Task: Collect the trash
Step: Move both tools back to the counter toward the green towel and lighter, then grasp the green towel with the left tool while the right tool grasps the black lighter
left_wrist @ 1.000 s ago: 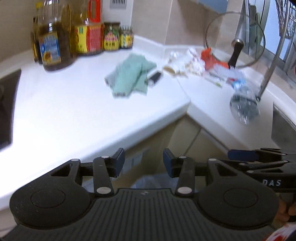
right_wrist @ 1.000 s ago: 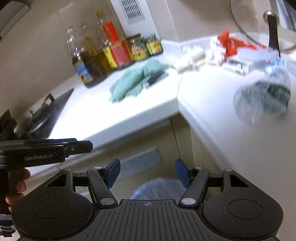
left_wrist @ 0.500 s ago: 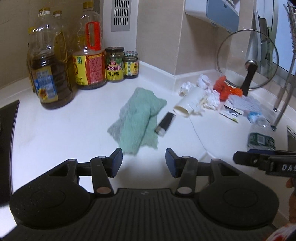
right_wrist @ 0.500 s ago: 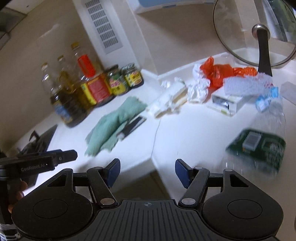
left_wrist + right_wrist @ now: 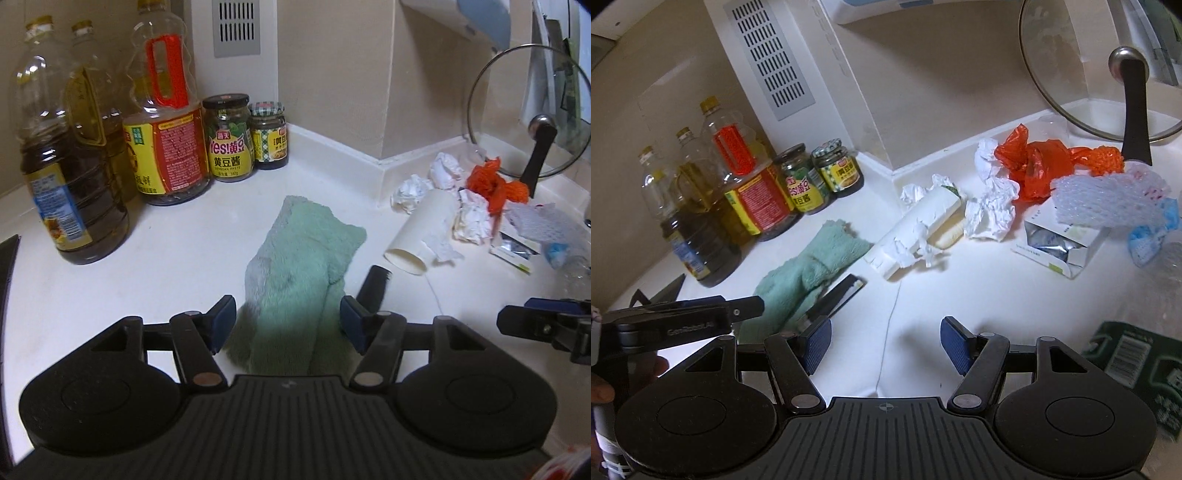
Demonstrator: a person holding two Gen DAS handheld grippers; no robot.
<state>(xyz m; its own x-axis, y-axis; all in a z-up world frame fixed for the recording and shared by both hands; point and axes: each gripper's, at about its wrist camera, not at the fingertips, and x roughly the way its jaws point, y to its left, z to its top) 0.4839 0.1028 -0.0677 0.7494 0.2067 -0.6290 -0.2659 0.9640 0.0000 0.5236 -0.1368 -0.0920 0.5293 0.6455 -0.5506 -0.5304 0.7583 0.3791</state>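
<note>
Approaching the trash pile on the counter (image 5: 960, 295): left gripper (image 5: 288, 323) jaws opening over the green cloth (image 5: 295, 266), right gripper (image 5: 884, 341) released and empty; next, likely closing on the paper cup (image 5: 916, 232).

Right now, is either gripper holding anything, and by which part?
Nothing is held. The left gripper is opening above the green cloth; the right gripper is open over bare counter.

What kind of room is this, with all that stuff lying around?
Most likely a home kitchen. On a white corner countertop stand cooking oil bottles and sauce jars, a glass pan lid leans against the wall, and a dark hob edge shows at far left.
</note>
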